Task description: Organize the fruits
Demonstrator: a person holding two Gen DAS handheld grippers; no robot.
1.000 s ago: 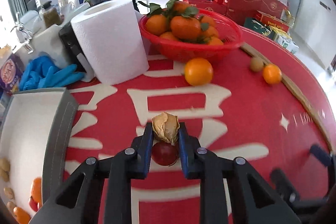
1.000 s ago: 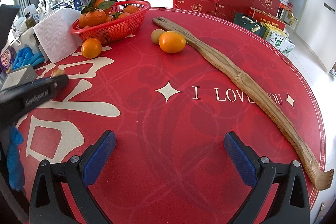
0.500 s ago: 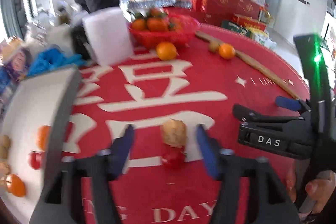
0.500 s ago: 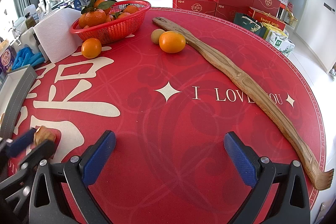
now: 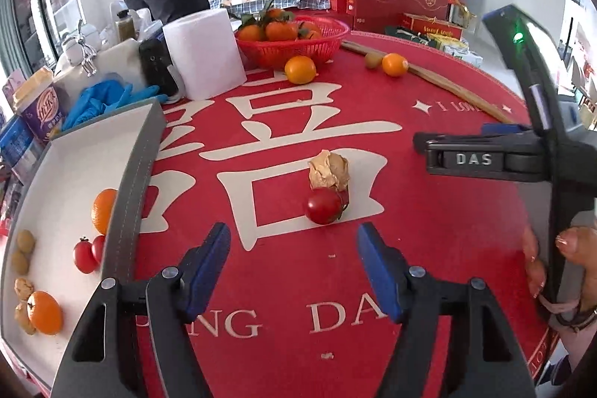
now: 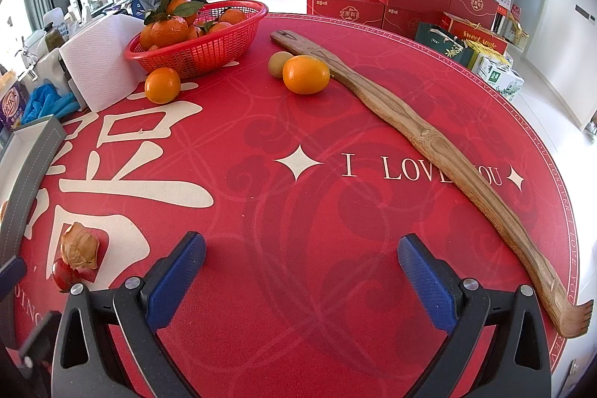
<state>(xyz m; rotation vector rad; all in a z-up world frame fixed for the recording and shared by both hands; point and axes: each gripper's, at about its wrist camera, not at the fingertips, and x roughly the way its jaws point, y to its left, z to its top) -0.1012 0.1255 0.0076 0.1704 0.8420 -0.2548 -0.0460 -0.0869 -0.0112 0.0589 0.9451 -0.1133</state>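
Left wrist view: left gripper (image 5: 294, 262) jaws apart, empty; cherry tomato (image 5: 324, 206) at 12 o'clock touches husked fruit (image 5: 329, 170); closing off-centre risks rolling both.

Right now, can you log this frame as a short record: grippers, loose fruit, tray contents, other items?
left hand-held gripper: open, empty
right hand-held gripper: open, empty
in front of left gripper: cherry tomato touching husked fruit, on the tablecloth
tray: oranges, cherry tomatoes, small brownish fruits
basket: leafy oranges
loose on cloth: orange, orange beside kiwi
other: wooden back scratcher, paper roll
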